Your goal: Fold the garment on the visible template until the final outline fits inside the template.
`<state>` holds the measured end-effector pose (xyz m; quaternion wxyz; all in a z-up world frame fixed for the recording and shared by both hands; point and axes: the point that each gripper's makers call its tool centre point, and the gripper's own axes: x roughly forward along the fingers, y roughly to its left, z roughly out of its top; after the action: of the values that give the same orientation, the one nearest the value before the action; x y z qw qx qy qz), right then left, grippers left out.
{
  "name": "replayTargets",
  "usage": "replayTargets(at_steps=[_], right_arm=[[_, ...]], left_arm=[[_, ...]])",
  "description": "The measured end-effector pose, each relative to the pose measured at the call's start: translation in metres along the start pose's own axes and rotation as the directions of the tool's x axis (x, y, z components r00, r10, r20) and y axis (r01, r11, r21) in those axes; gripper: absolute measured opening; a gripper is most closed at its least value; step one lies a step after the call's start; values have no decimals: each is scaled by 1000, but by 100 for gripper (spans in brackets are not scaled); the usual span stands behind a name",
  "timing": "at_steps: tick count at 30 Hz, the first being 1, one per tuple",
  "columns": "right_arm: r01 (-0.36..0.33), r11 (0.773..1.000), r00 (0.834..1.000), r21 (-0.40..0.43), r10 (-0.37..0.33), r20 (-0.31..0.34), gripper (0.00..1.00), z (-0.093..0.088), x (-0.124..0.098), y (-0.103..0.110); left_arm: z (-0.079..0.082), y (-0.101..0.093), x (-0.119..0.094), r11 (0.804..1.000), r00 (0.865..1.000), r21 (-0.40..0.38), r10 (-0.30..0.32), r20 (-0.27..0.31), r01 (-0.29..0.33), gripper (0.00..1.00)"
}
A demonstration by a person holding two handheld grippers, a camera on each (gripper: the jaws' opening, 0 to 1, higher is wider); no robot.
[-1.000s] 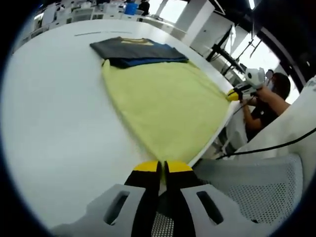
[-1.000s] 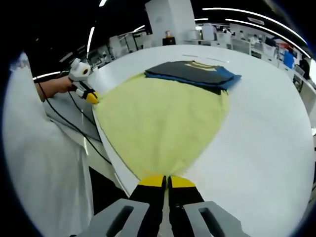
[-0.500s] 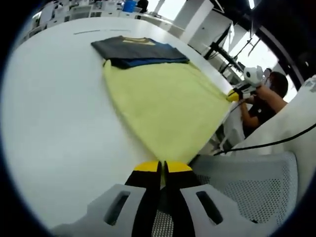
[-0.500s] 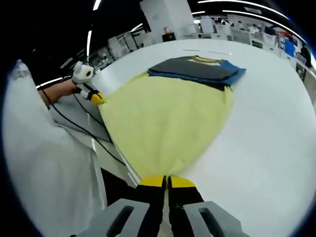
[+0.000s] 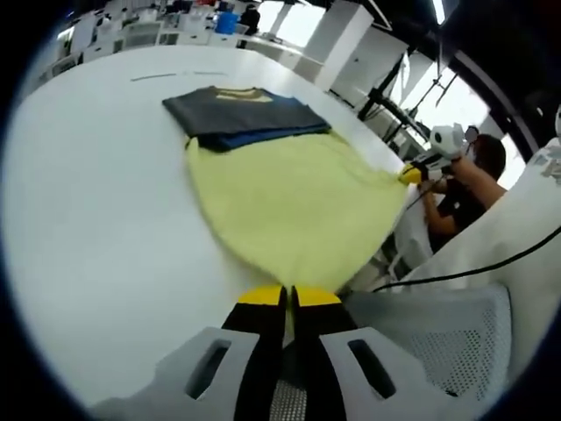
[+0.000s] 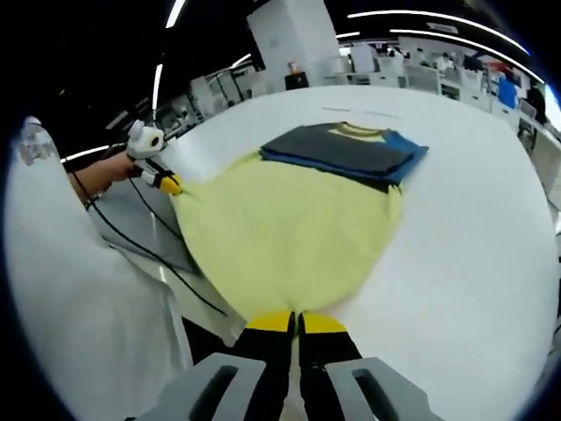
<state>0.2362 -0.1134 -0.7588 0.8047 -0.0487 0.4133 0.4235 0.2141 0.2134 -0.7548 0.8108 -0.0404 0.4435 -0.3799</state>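
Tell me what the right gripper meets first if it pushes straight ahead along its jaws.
The yellow garment the right gripper already pinches; past it, probably the folded dark garment, though depth is unclear.

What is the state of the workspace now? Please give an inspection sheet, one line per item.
Surface: white table, large, rounded edge.
Job's things: yellow garment spread out, its near corners pulled toward the table edge; template: cannot tell.
Clutter: folded dark and blue clothes at the garment's far edge.
Grippers: left gripper shut on a garment corner; right gripper shut on the other corner.
Cables: black cable hanging from the left gripper.
Surroundings: office desks and chairs, ceiling lights, a mesh chair.
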Motion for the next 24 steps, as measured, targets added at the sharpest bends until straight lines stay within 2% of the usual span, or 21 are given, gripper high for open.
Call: replayTargets(at_steps=[6,12,24], right_arm=[[27,999,999,-17,-27,37,0,13,-6,-7],[31,999,993,23,-34,115,0,36,-14,-14],[75,997,978,17,-77,196,0,69,-17,-29]], left_arm=[[14,4,-5,1000,999,1,13,39,-13,0],[29,8,-8,999,997,23,30,70,-31,0],[63,19,-16,997,984,32,62,168,-68,0]])
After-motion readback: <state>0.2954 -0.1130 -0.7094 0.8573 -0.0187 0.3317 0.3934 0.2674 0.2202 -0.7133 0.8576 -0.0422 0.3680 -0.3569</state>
